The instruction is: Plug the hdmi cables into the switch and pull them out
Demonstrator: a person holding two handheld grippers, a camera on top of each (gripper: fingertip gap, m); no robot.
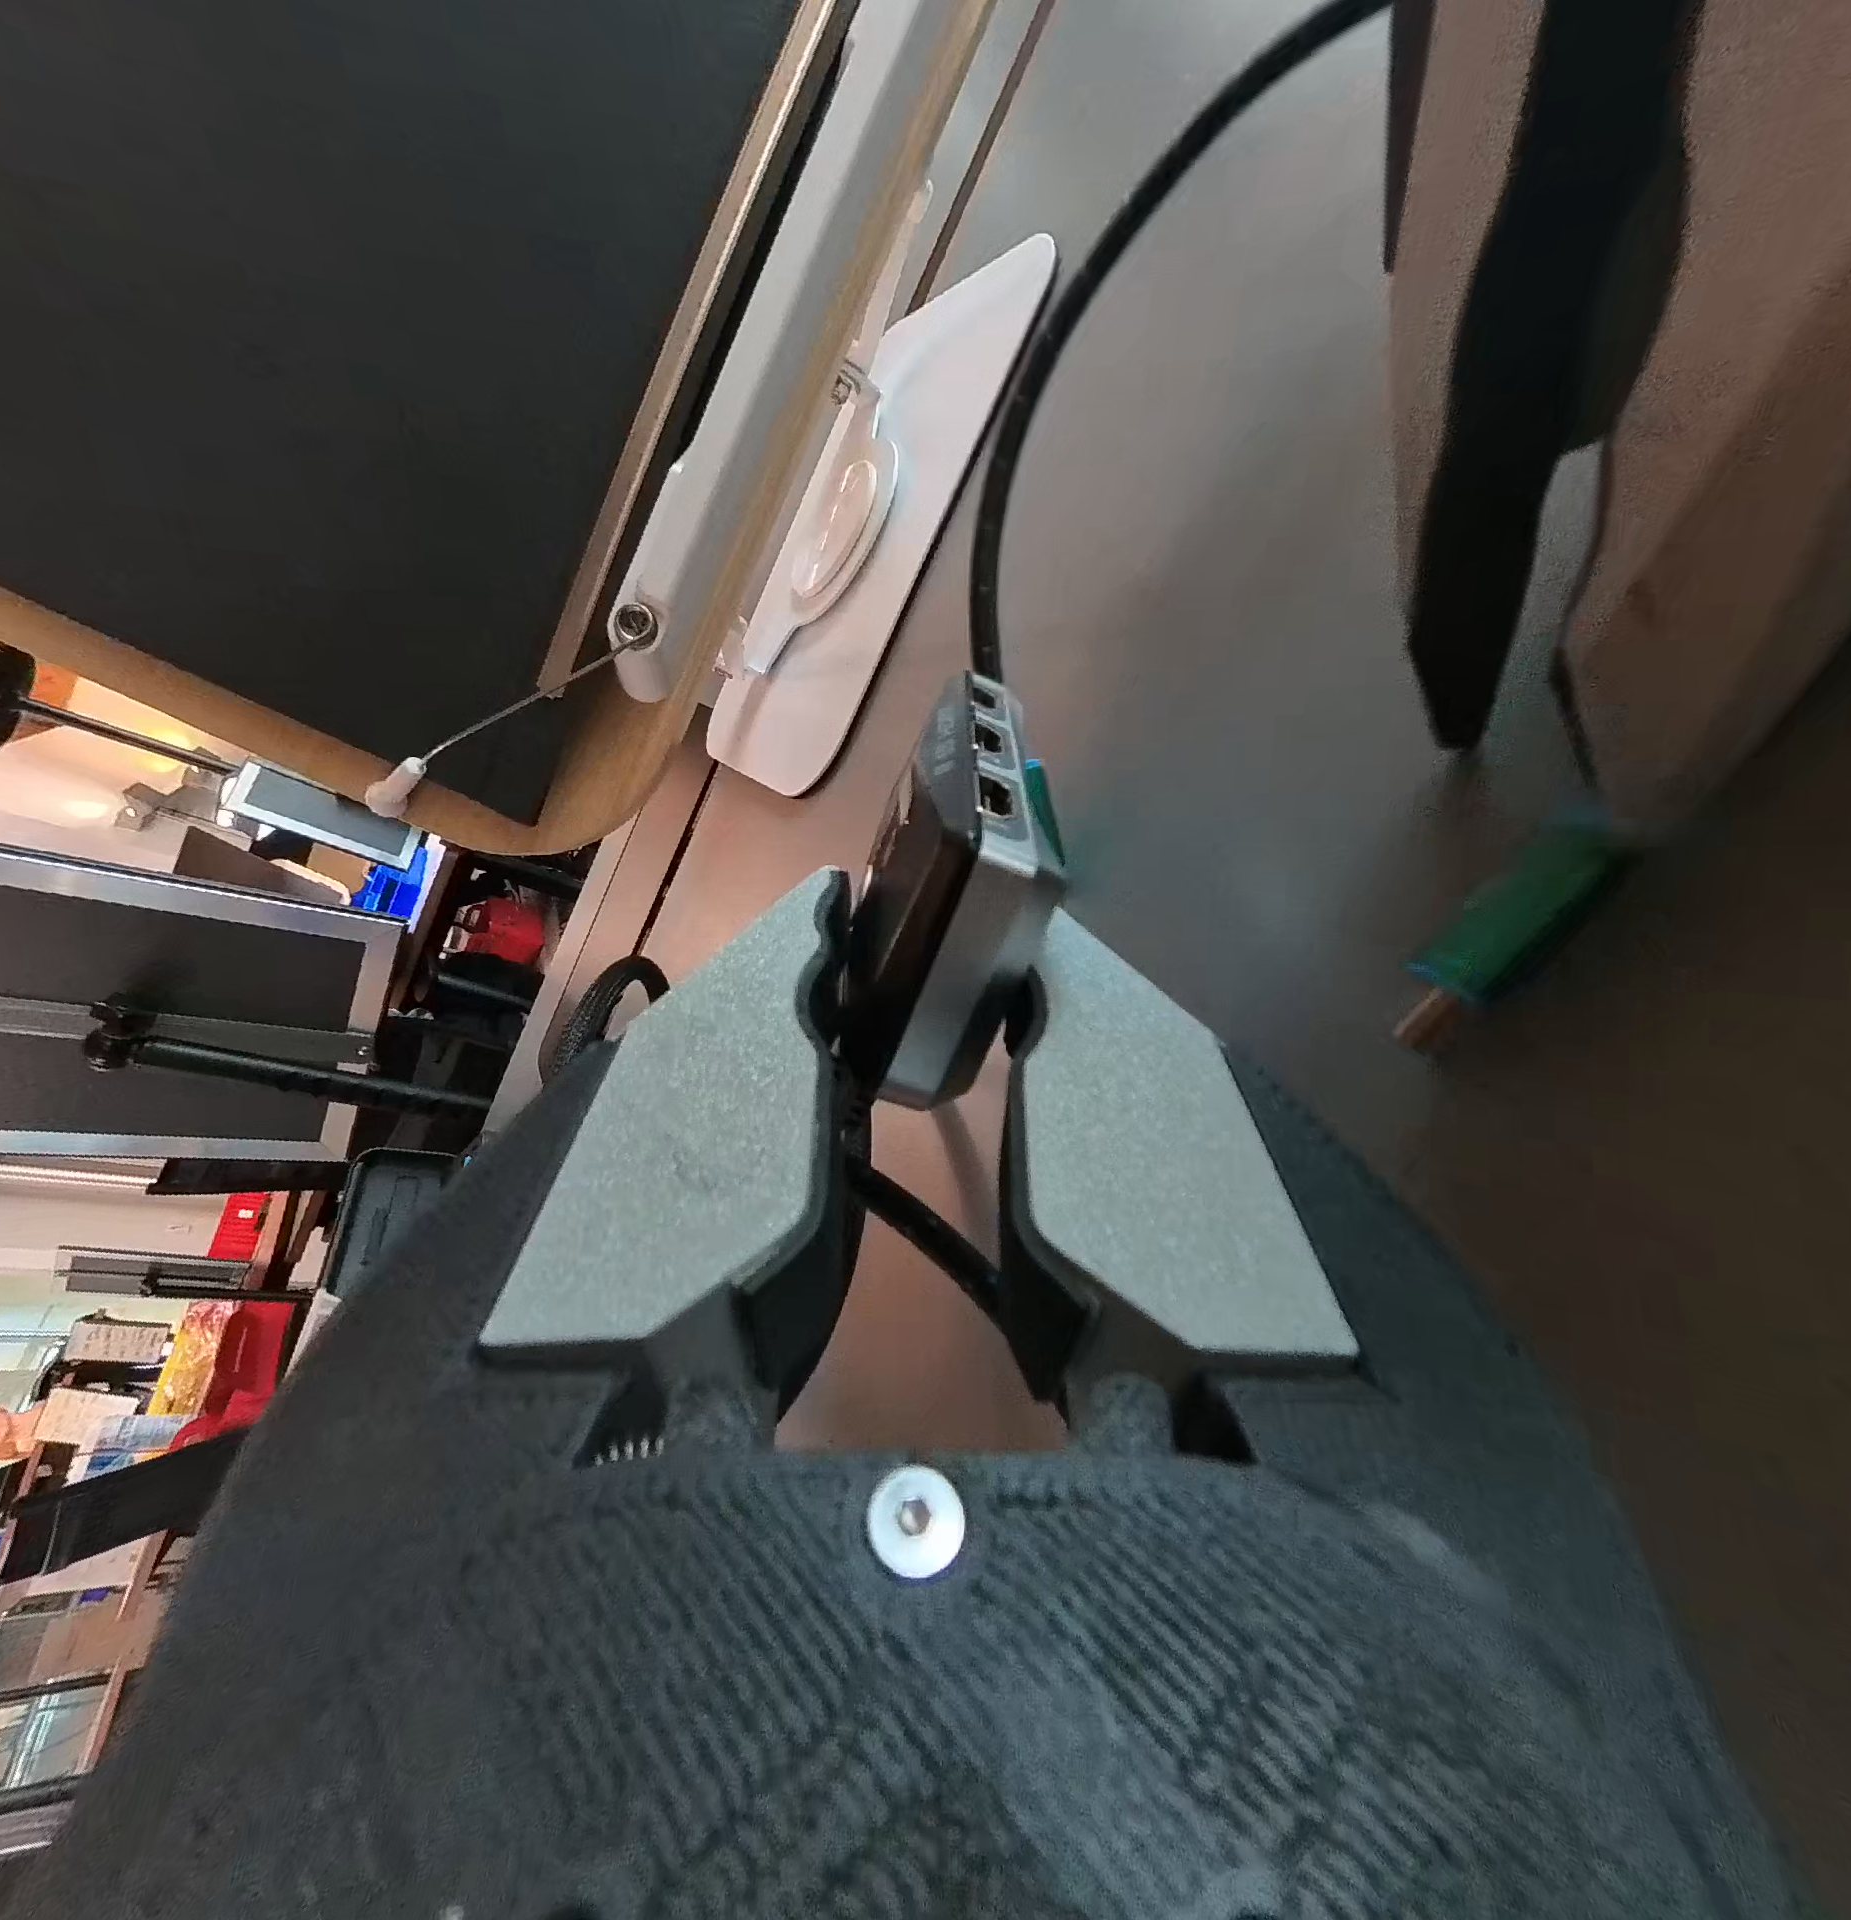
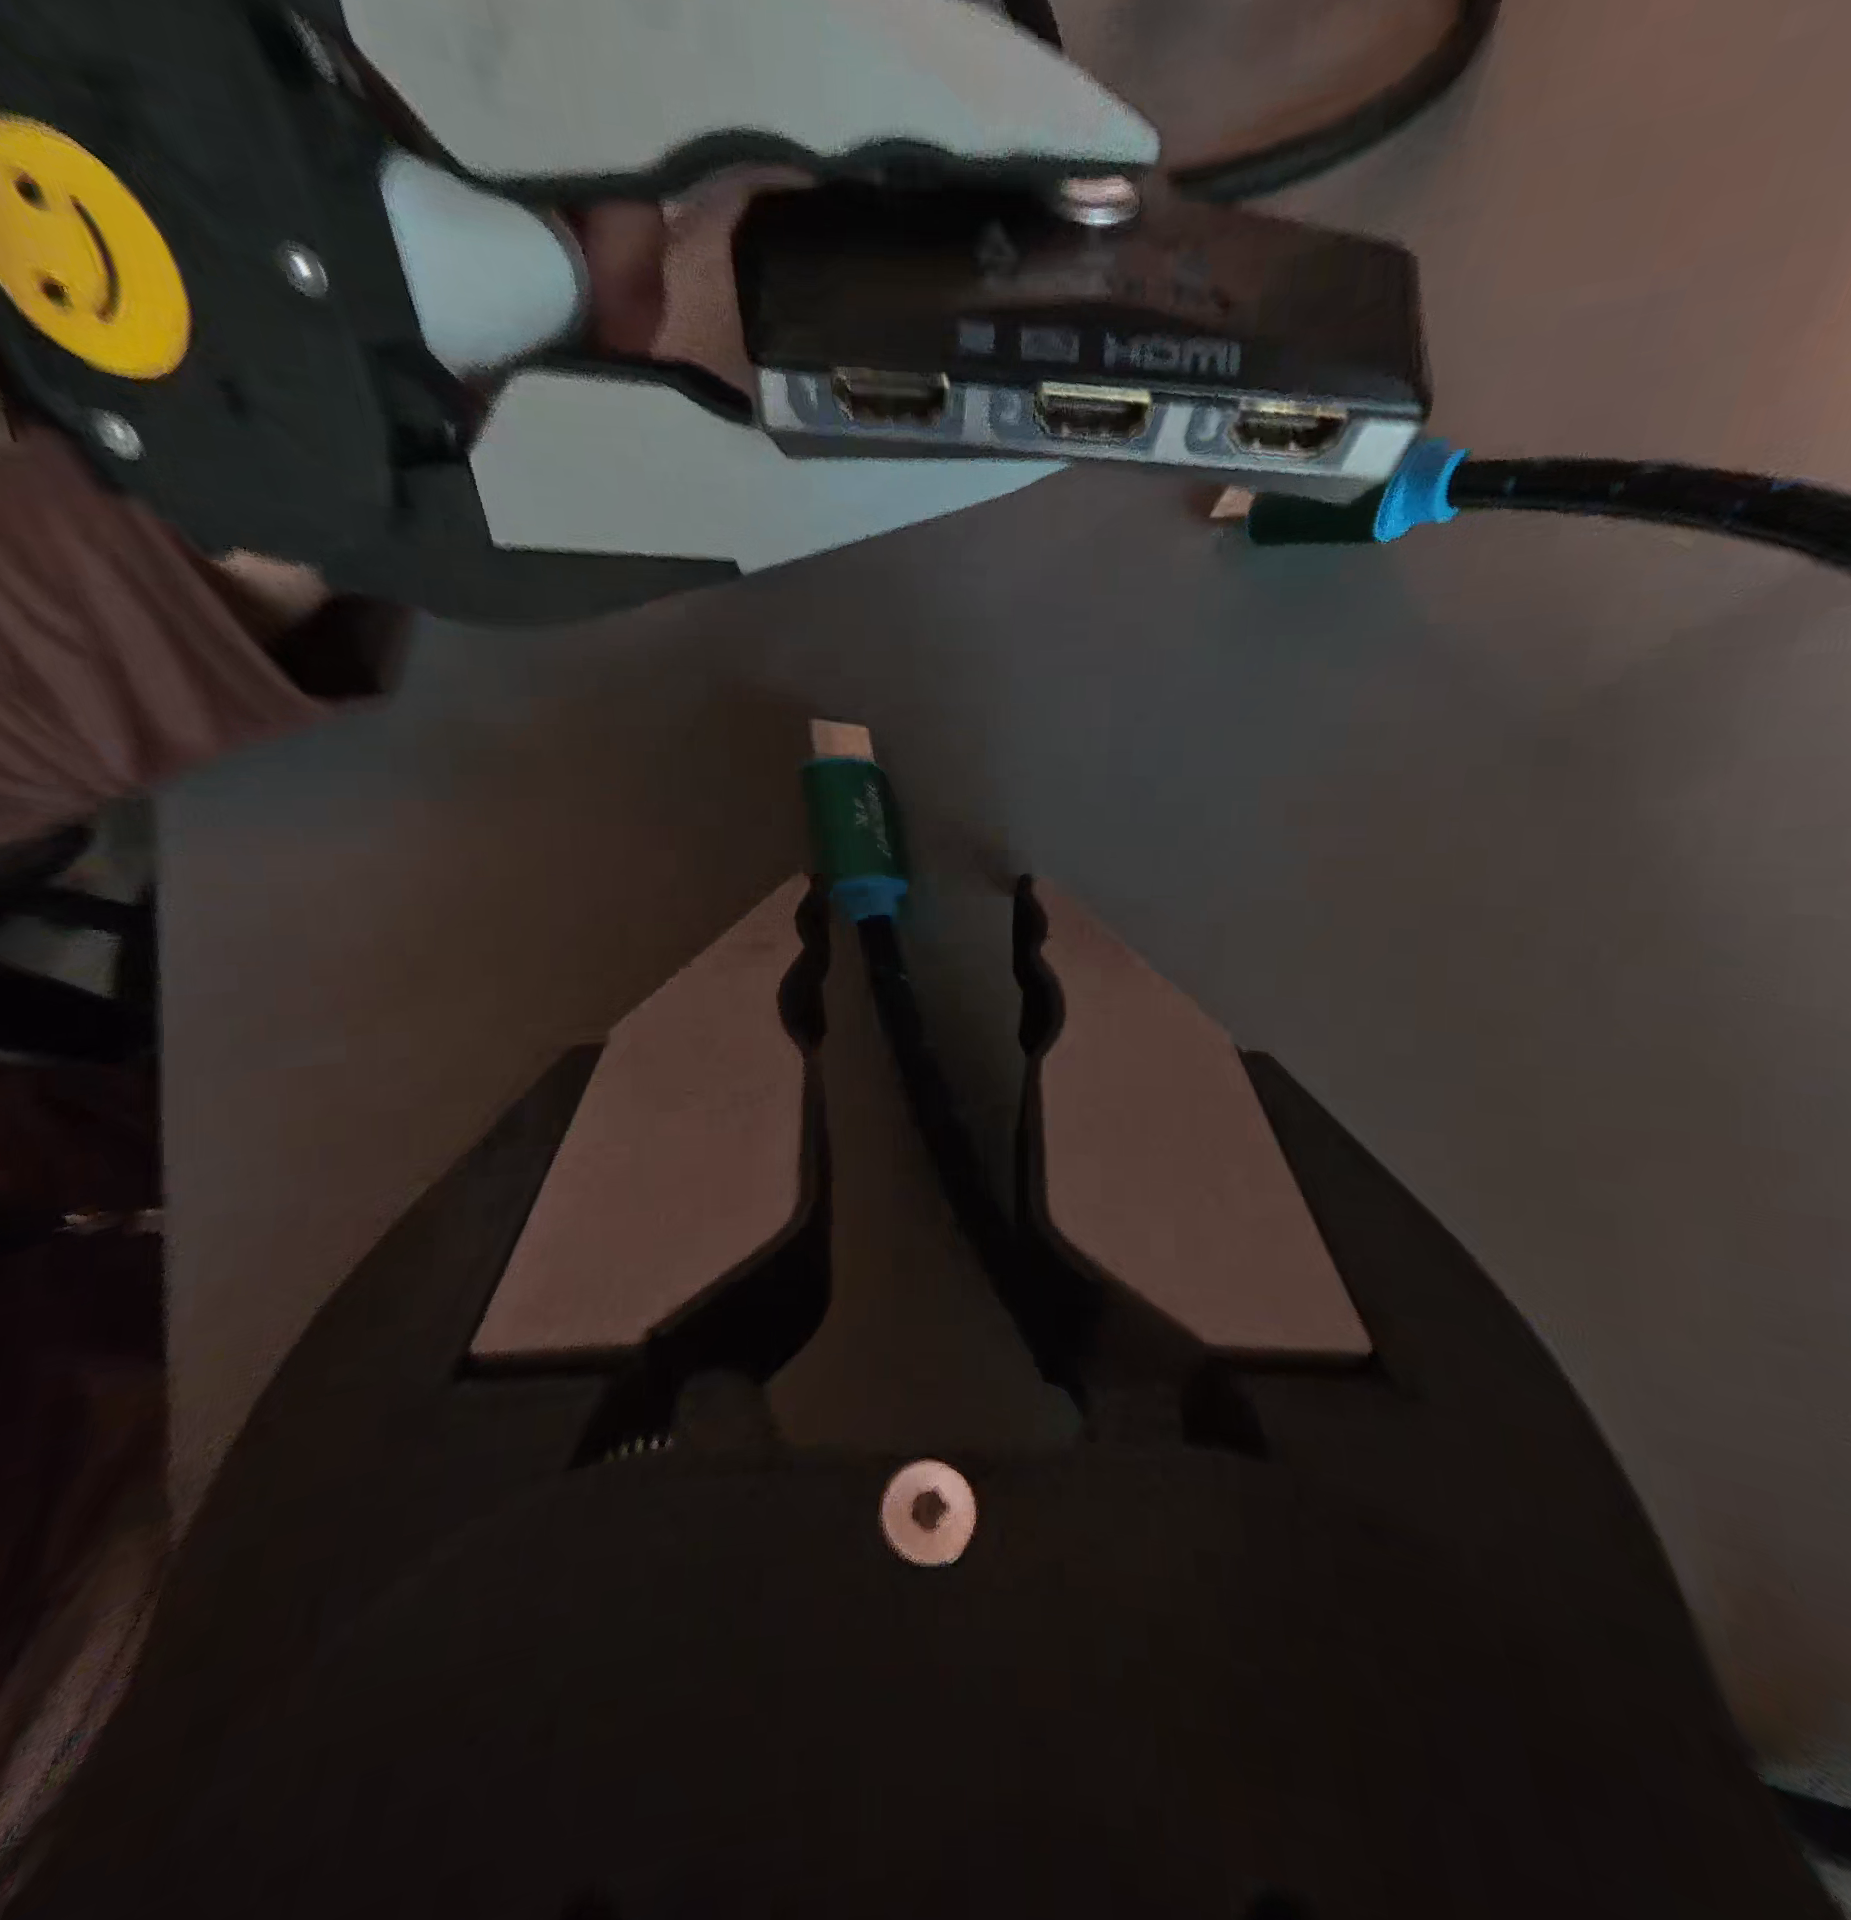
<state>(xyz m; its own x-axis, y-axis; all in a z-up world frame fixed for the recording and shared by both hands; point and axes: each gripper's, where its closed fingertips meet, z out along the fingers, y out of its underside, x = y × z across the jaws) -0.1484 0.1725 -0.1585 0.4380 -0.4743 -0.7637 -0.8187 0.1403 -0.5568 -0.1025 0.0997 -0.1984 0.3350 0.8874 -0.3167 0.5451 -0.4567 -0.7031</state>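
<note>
My left gripper (image 1: 936, 935) is shut on the grey and black HDMI switch (image 1: 962, 862) and holds it tilted above the table. Three ports (image 2: 1092, 410) on its side face the right wrist view, all empty. A black cable (image 1: 1004, 468) leaves the switch's far end. My right gripper (image 2: 919, 914) is open. A green HDMI plug (image 2: 848, 821) with a bare metal tip lies just past its fingertips, its black cable running back between the fingers, nearer the left one. The left wrist view shows this plug (image 1: 1513, 914) blurred on the table. A second green plug (image 2: 1316, 514) with a blue collar lies under the switch.
The grey-brown table top (image 2: 1420, 935) spreads around both plugs. A white flat holder (image 1: 879, 520) and a dark wood-framed panel (image 1: 277, 312) stand beyond the switch. A brown box (image 1: 1731, 416) is at the right. The left gripper's body carries a yellow smiley sticker (image 2: 69, 260).
</note>
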